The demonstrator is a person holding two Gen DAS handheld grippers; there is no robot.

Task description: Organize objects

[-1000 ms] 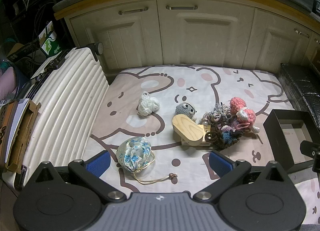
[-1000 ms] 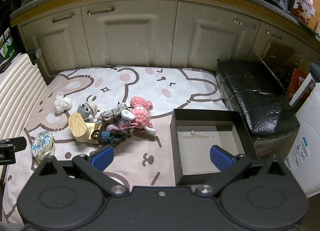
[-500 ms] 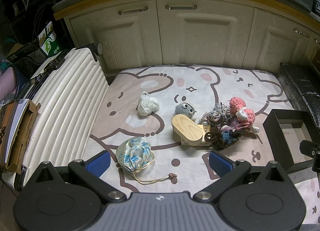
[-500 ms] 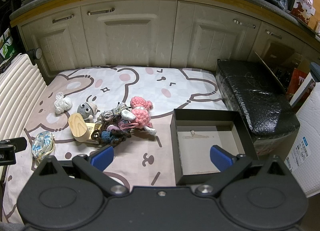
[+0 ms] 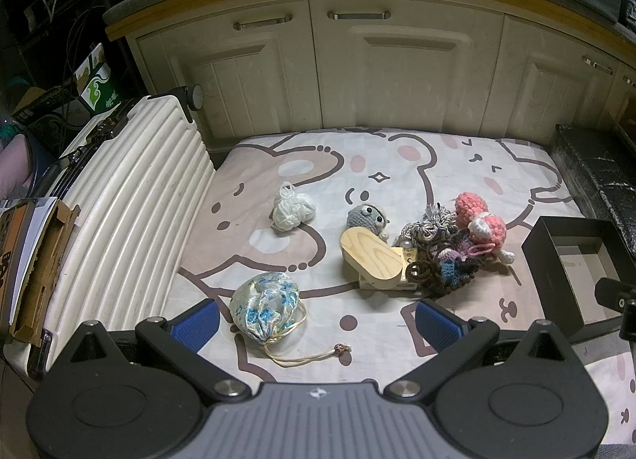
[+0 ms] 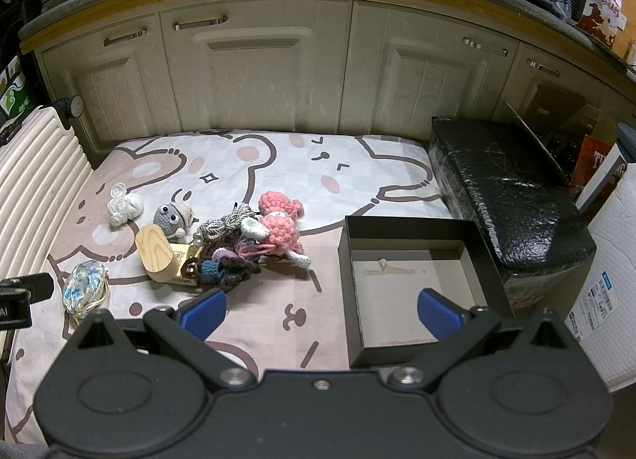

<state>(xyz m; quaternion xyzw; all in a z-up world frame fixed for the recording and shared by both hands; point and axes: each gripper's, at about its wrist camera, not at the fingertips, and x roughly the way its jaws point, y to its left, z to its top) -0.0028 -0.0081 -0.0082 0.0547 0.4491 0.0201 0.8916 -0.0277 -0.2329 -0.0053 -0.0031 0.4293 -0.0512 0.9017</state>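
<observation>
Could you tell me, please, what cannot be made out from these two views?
- Yellow box, both views: mostly covered by the wooden oval case and the dark yarn tangle; its label is too small.
- Black box, left view: near corner hidden behind the right gripper's tip.
- White suitcase, right view: cut off by the left edge.
</observation>
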